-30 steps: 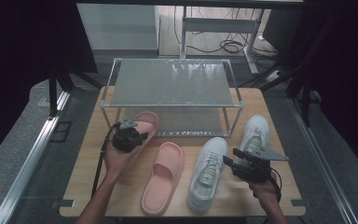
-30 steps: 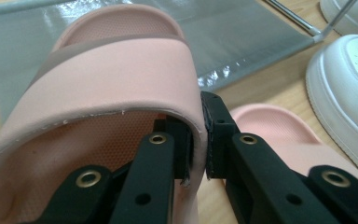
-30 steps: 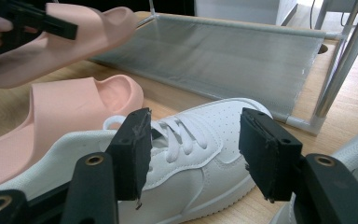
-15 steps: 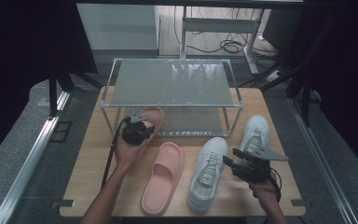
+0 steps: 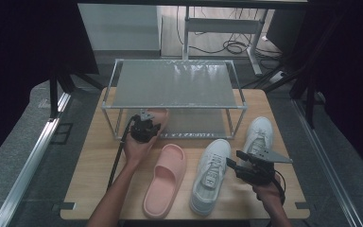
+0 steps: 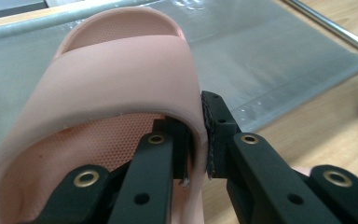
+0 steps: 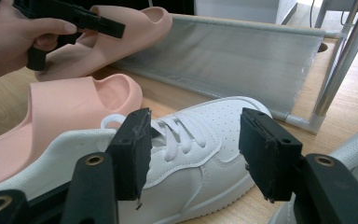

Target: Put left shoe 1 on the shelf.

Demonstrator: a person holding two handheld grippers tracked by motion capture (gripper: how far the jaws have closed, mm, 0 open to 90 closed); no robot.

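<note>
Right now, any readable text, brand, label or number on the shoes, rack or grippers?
None can be read.
White sneaker: dark marks on the tongue in the high view, too small and blurred to read.
Pink slide held in the left gripper: bare, no marking to be seen.
Rack shelf: no label to be seen.

Matt pink foam slipper (image 6: pixel 107 93) (dimpled insole), metal-framed mesh rack (image 5: pixel 175 85), wooden table (image 5: pixel 94 161)
</note>
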